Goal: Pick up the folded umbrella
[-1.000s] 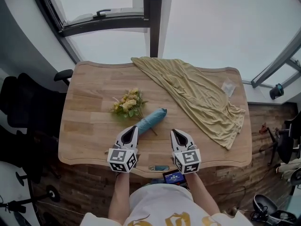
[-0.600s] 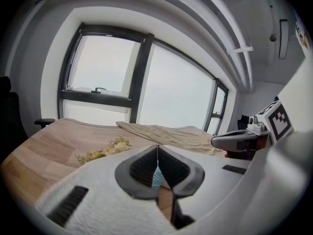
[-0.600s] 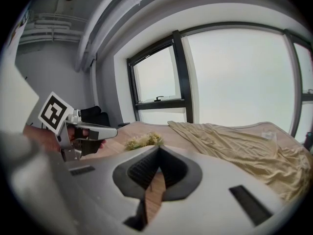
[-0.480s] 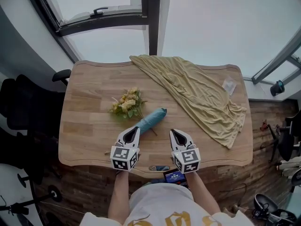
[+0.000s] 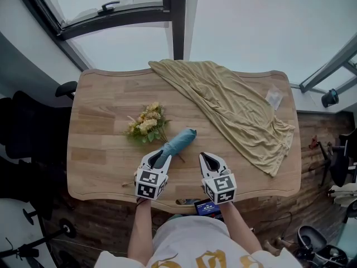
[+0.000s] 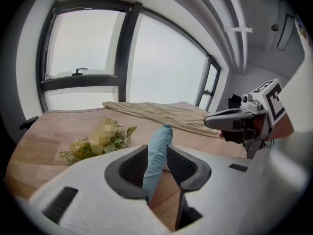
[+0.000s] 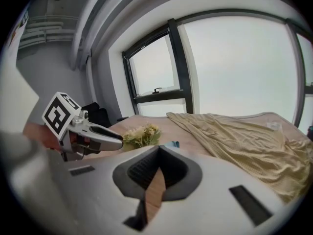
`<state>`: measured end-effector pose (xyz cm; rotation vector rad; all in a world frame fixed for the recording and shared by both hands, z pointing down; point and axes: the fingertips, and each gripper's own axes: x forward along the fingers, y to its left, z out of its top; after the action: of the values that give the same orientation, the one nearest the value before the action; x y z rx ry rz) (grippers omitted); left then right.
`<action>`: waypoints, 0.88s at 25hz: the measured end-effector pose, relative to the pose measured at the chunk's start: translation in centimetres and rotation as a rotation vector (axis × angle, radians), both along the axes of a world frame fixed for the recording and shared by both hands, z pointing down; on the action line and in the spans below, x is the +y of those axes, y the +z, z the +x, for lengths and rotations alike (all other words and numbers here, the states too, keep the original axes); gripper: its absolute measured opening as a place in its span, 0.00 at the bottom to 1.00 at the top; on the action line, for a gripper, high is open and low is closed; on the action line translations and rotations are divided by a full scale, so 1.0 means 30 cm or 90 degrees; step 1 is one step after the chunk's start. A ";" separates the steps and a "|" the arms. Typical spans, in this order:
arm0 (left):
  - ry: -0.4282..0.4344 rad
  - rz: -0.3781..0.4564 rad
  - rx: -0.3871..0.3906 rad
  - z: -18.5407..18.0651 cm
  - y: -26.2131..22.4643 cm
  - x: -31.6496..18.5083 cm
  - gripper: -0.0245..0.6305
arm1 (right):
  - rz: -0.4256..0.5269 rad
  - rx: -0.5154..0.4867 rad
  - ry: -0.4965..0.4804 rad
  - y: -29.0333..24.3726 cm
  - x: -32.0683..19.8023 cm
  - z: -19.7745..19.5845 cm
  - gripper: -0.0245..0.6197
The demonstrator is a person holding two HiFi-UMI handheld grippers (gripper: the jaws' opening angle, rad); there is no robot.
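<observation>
Lying slantwise on the pale wooden table (image 5: 106, 102), the light-blue folded umbrella (image 5: 177, 142) rests near the table's middle, a little toward the near edge, with its far end pointing right and its near end pointing left. That near end sits between the jaws of the left gripper (image 5: 158, 157). In the left gripper view the jaws stand apart around the blue fabric. The left pad looks to be against it, while a sliver of bare wood shows between the umbrella and the right pad, so nothing is clamped. The umbrella lies flat on the wood.

Just right of the umbrella's near end, the right gripper (image 5: 205, 158) hovers over bare table, apart from the umbrella. Its jaws appear to meet at the tips, with only a thin wedge of wood showing behind them and nothing between them.

Just left of the umbrella, touching or almost touching it, lies a small bunch of yellow flowers with green leaves (image 5: 145, 124). A rumpled mustard-yellow cloth (image 5: 234, 105) stretches from the far middle of the table to its right near side, well apart from the umbrella. A small clear plastic packet (image 5: 273, 98) lies at the cloth's far right edge.
</observation>
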<state>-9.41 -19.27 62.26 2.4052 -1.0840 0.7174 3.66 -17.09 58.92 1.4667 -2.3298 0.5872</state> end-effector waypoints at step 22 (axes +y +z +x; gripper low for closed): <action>0.227 -0.154 -0.259 0.072 0.301 -0.041 0.54 | -0.098 -0.009 -0.038 0.190 -0.108 0.006 0.05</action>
<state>-7.23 -20.50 71.29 2.3159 -0.6518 1.4185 3.85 -20.32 64.62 1.3245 -2.2744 0.7446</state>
